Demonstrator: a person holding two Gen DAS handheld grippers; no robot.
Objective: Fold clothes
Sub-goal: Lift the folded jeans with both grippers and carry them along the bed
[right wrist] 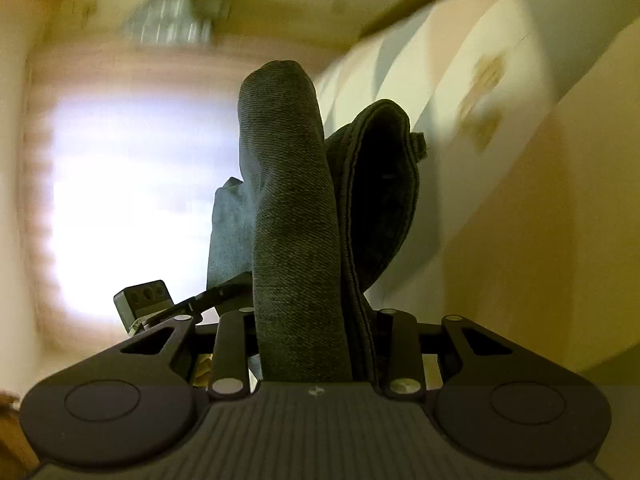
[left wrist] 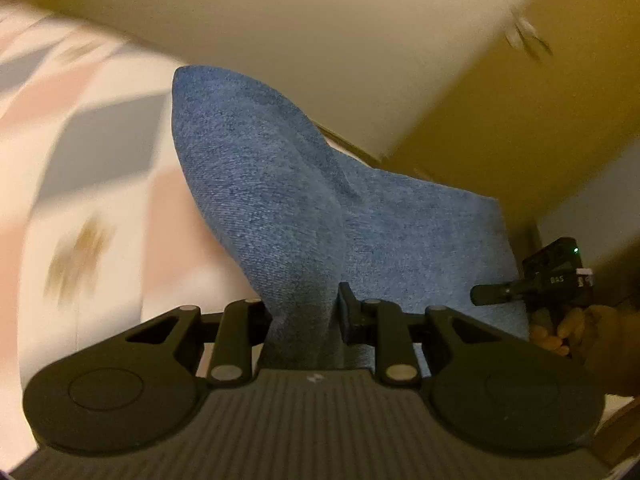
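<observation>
Both grippers, left (left wrist: 304, 320) and right (right wrist: 316, 332), clamp blue jeans (left wrist: 280, 184) aloft (bedspread (left wrist: 80, 140) blurred). Mid-fold, apparently; next, lower them flat.

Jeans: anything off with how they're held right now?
Nothing damaged. The jeans are bunched in thick rolls between both tongs, left and right, rather than gripped by a flat edge. In the right view a seamed fold gapes open. Motion blur hides the rest.
</observation>
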